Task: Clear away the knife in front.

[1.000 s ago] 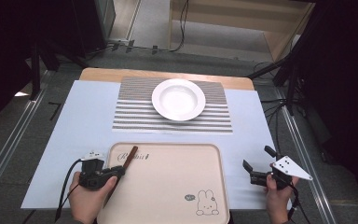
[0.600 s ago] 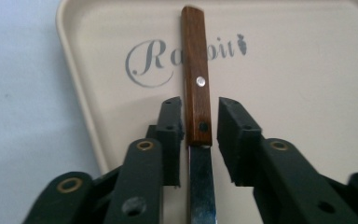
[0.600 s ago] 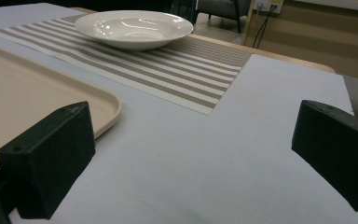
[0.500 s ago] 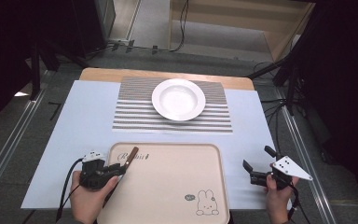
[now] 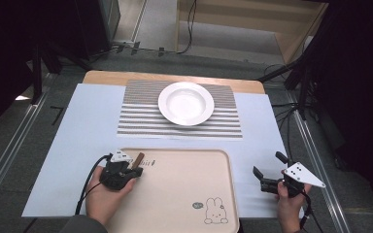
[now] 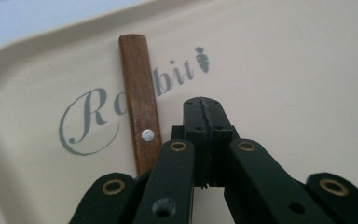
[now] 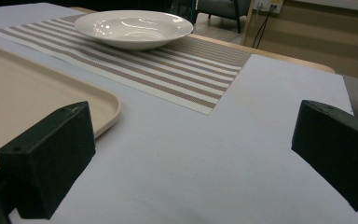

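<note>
The left gripper [image 6: 204, 105] presses its 2 jaws together over the beige tray's [image 5: 184, 194] far-left corner, just beside a wooden handle [image 6: 140, 100] lying there. The right gripper [image 5: 268, 171], jaws spread, hovers right of the tray.

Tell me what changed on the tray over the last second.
The left gripper shifted slightly right, further over the tray corner, and the wooden handle beside its shut jaws now lies tilted further over the tray's print. Whether the jaws grip it is unclear. The right gripper, open, the white bowl and the striped mat stayed put.
</note>
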{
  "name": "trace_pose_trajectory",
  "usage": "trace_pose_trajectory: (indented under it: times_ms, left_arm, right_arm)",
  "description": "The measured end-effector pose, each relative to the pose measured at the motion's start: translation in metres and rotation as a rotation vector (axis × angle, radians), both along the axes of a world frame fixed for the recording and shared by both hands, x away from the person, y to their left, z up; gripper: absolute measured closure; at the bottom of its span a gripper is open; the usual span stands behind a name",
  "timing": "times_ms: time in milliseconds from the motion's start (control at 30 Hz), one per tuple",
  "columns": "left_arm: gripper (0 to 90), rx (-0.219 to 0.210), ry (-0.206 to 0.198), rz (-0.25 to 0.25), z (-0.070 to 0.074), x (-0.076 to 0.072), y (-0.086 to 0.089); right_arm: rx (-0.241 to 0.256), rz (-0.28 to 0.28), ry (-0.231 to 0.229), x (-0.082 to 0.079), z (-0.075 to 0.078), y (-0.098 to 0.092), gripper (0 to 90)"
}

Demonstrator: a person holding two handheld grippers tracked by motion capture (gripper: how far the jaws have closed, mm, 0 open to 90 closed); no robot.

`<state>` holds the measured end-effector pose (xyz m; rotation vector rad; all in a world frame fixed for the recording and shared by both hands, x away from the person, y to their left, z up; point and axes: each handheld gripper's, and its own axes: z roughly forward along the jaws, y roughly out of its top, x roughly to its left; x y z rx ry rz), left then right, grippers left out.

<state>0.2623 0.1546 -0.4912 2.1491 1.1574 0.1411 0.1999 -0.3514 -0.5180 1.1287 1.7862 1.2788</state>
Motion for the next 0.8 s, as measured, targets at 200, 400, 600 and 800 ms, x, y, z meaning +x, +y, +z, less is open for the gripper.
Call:
trace_pose_trajectory:
  times_ms: [200, 400, 600, 800]
  left_arm:
    - [90.0, -0.022, 0.020, 0.019, -0.003, 0.002, 0.016]
    - [90.0, -0.044, 0.025, 0.035, -0.004, 0.000, 0.031]
    - [90.0, -0.043, 0.015, 0.046, -0.003, -0.001, 0.038]
    - [90.0, -0.055, 0.007, 0.053, -0.004, -0.001, 0.047]
  right_arm:
    - [-0.003, 0.000, -0.001, 0.000, 0.000, 0.000, 0.0]
    - [-0.007, -0.001, 0.000, 0.000, 0.000, 0.001, 0.0]
    - [-0.010, -0.004, 0.001, 0.001, 0.000, 0.001, 0.0]
    - [-0.012, -0.006, 0.000, 0.001, 0.000, 0.001, 0.0]
